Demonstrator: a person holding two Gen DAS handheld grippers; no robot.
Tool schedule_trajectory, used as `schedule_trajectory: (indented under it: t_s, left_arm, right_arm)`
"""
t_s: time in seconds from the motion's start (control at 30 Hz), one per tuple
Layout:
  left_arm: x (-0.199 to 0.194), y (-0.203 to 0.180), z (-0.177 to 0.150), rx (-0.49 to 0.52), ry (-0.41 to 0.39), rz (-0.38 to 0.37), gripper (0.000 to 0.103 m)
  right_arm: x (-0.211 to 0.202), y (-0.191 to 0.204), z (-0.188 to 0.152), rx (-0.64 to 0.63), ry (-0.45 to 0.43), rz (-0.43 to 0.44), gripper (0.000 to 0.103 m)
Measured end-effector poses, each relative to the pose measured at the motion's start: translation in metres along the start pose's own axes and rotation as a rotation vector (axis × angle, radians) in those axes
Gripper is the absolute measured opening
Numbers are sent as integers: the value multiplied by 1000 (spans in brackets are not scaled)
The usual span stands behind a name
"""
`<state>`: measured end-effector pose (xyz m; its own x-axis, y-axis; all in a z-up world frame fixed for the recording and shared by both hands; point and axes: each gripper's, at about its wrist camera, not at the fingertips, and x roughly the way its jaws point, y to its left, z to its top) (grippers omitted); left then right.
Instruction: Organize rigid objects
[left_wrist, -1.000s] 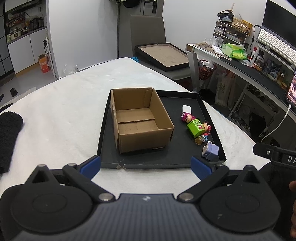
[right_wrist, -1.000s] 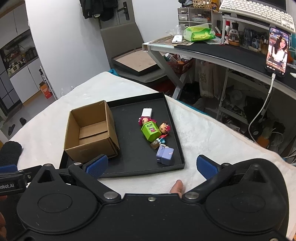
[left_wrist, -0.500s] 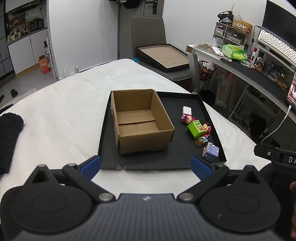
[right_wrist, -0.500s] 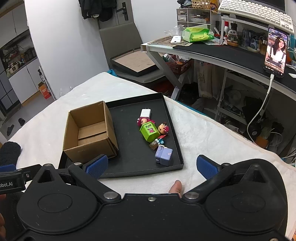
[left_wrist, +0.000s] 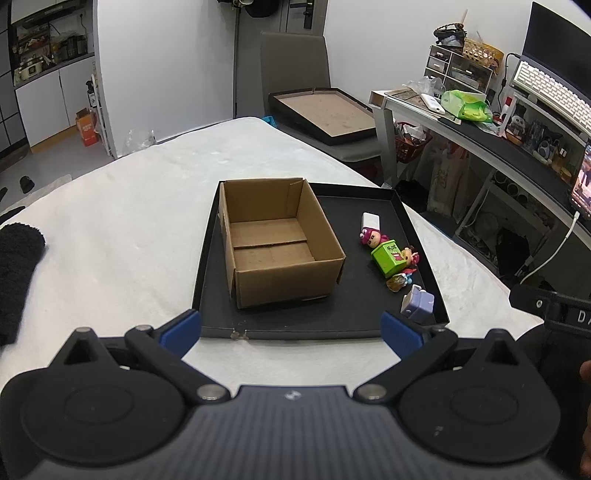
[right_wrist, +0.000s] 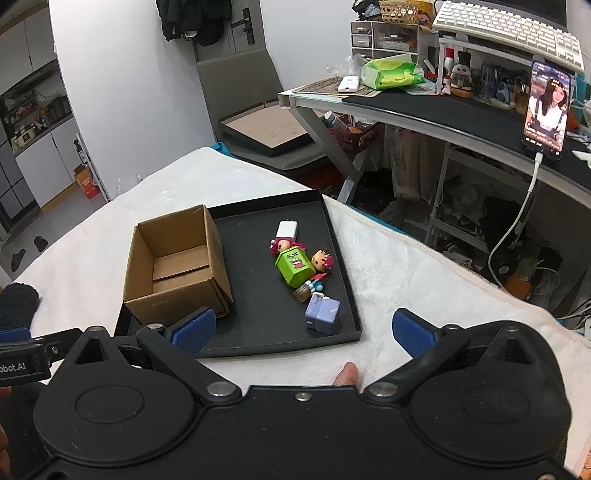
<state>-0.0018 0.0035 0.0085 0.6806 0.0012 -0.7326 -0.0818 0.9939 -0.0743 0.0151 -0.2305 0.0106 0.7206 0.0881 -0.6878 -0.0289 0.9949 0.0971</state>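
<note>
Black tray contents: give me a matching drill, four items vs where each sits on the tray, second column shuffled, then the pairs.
Items
1. cardboard box
2. white charger
3. green block
4. purple block

Places on the black tray
A. middle of the toy row
B. left half
C. nearest the camera, by the front right corner
D. far end of the toy row

Pairs: 1-B, 2-D, 3-A, 4-C

Small toys (right_wrist: 295, 266) lie beside an open cardboard box (left_wrist: 275, 240) on a black tray (left_wrist: 354, 317).
</note>
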Motion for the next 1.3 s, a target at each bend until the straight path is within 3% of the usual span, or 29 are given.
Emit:
schedule_trajectory:
  t_s: [0.9,1.3]
  left_arm:
    - [-2,-4,1,5,-18,-3,103]
    - [28,6,19,-52,-22,19,102]
  right_arm:
    - [2,-2,3,2,-20,-7,103]
    - [27,-9,8,31,-29,10,103]
